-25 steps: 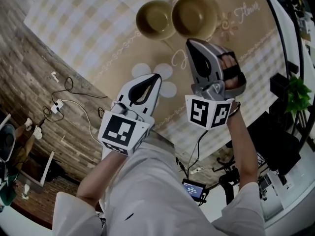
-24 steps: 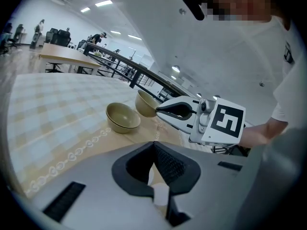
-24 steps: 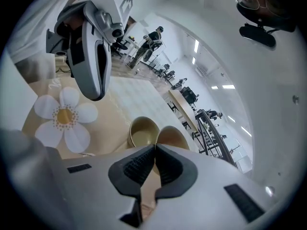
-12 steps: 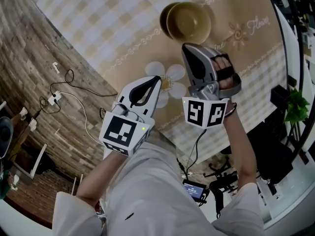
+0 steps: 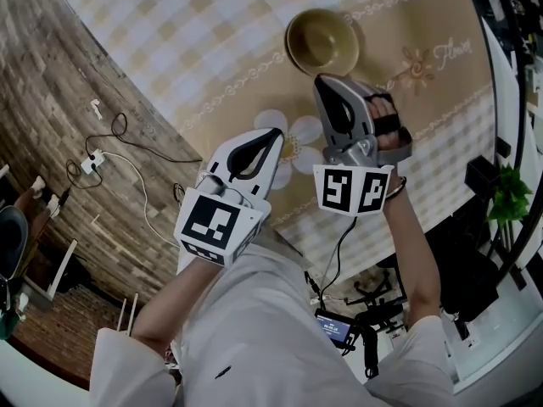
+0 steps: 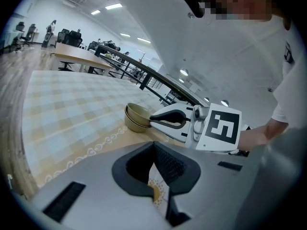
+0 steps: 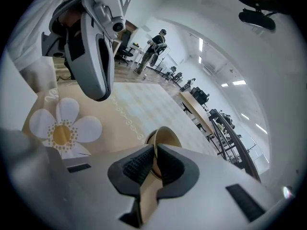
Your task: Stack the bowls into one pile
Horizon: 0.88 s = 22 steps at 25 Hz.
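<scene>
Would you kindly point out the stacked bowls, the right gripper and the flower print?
Stacked bowls [image 5: 321, 39]: head view, inside of the top one.
Right gripper [image 5: 324, 81]: head view, between its fingertips at the rim.
Flower print [image 7: 61, 134]: right gripper view, its yellow centre.

On the table [image 5: 204, 24], with its beige checked cloth, the round tan bowls [image 5: 322, 41] sit nested beyond the white daisy print [image 5: 304, 131]. The left hand-held gripper [image 5: 271, 134] overlaps that daisy, and the right hand-held gripper [image 5: 326, 81] hangs just right of it.
</scene>
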Tool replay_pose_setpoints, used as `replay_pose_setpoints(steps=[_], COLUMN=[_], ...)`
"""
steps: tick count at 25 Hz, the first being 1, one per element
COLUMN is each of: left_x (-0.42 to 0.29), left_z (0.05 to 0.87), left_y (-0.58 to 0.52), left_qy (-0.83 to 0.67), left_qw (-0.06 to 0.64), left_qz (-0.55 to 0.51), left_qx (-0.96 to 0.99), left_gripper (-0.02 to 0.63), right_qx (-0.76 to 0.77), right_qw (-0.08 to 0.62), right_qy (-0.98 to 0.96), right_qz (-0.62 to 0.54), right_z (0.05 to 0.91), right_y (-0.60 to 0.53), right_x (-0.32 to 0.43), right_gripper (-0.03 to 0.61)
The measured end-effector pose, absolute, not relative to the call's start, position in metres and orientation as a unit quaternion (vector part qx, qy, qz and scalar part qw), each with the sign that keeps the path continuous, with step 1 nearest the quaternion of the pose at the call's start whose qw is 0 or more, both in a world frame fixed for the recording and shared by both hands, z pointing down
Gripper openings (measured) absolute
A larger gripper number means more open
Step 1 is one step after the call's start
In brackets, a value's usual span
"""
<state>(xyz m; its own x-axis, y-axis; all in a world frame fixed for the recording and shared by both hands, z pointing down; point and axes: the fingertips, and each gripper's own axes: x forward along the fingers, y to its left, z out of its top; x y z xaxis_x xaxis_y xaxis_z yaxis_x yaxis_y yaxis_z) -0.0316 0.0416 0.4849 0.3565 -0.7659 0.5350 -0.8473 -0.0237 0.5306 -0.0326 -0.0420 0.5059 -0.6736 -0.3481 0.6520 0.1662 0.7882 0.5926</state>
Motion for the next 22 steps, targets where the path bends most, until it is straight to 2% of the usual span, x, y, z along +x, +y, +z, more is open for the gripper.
replay_pose_setpoints(steps=[10, 22], left_x=[-0.010, 0.013], left_z=[0.480, 0.432], left_y=[0.032, 0.043], left_qy=[-0.549, -0.536], left_qw=[0.406, 0.369], left_qz=[0.062, 0.088], left_qx=[0.728, 0.754], left_gripper=[0.017, 0.017], right_qx=[0.092, 0.238], right_qw=[0.383, 0.355], right_qy=[-0.881, -0.897], right_qz=[-0.261, -0.116], right_z=[0.488, 0.435], right_y=[-0.037, -0.028], right_x=[-0.013, 0.059], right_gripper=[0.041, 0.040])
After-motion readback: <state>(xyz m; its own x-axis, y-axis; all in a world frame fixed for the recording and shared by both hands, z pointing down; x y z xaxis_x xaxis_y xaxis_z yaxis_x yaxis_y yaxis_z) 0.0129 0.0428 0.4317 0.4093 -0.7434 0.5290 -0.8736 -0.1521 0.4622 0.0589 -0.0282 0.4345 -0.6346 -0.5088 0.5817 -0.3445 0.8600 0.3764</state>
